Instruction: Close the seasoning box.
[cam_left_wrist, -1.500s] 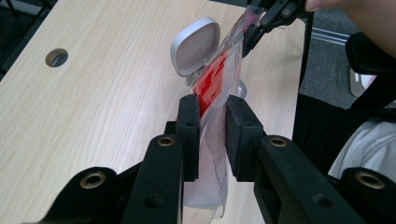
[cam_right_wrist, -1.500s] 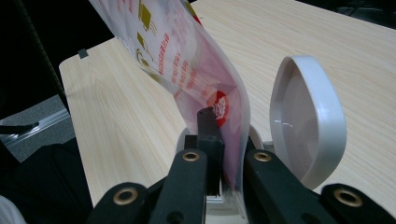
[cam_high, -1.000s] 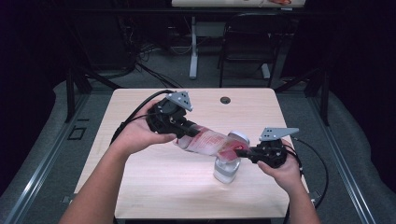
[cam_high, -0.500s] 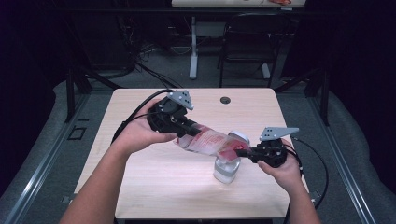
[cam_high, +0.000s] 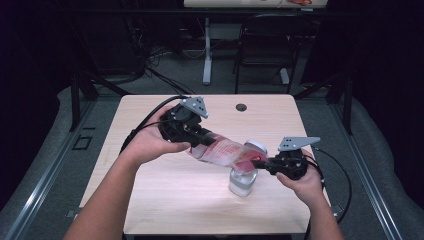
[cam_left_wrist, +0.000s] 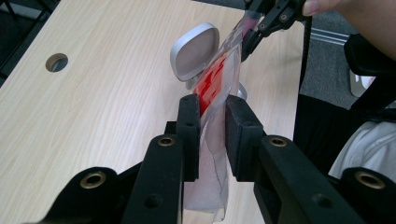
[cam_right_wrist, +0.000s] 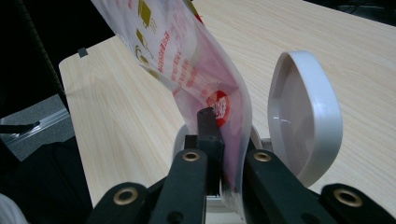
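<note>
Near the table's (cam_high: 150, 200) right edge, my left gripper (cam_high: 202, 140) and right gripper (cam_high: 260, 164) clamp the pouch (cam_high: 222, 151) — keep its mouth low over the open jar (cam_high: 242, 181), tilting steadily.

Pouch (cam_high: 226, 151) hangs above table (cam_high: 150, 195), mid-right, stretched btwn the 2 grippers. Left gripper (cam_high: 197, 137) at its left end, right gripper (cam_high: 261, 164) at its right end, lower. Jar (cam_high: 242, 181) stands on table right under pouch's right end, just left of right gripper; its lid (cam_high: 256, 147) is tipped up behind. Hole (cam_high: 241, 107) sits at table's far edge, behind pouch.
</note>
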